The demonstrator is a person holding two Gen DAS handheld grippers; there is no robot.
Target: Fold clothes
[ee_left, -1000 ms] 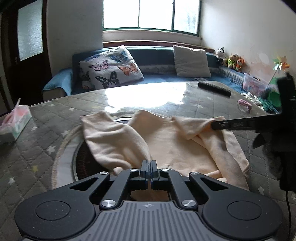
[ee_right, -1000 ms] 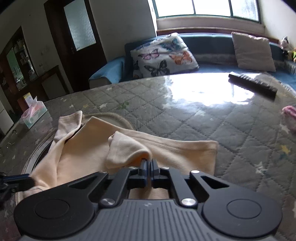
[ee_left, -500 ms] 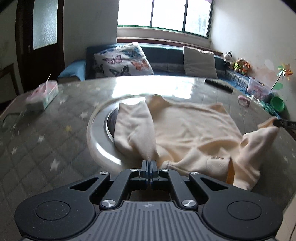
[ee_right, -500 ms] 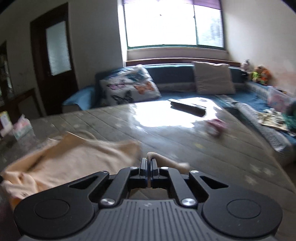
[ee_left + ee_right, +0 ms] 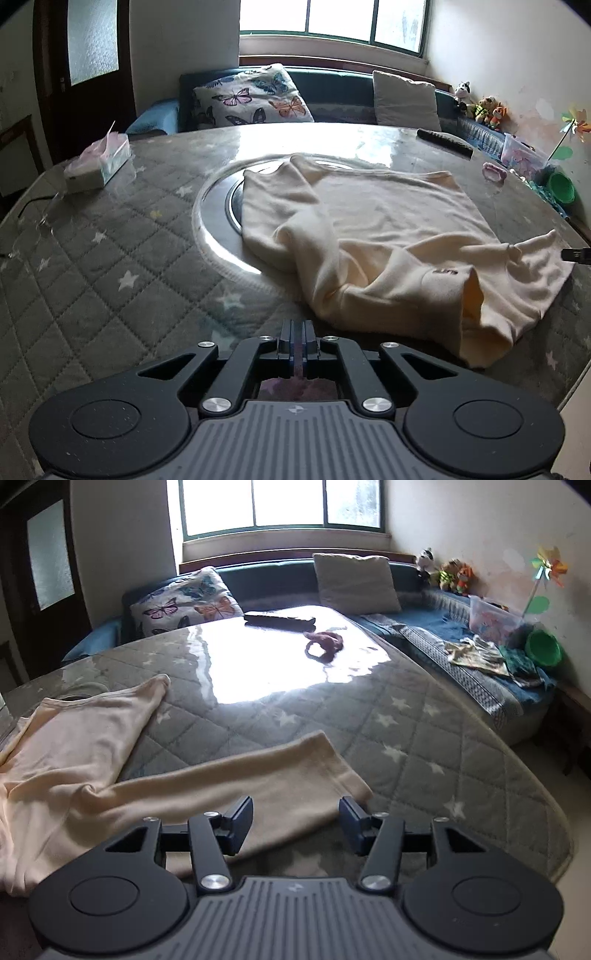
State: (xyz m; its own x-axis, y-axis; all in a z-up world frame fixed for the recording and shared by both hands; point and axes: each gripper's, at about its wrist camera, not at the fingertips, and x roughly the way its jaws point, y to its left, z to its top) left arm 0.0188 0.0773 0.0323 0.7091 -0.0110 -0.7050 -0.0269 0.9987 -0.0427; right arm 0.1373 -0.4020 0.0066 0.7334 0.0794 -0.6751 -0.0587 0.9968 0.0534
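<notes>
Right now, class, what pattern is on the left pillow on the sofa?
Colourful butterflies on white: the butterfly pillow, clearest in the left wrist view.

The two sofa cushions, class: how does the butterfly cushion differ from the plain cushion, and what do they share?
The butterfly cushion is white with coloured butterflies; the plain cushion is one pale beige with no print. In the left wrist view the butterfly cushion sits nearer the dark door, the plain cushion nearer the soft toys. Both are squarish and lean against the back of the blue sofa under the window.
</notes>
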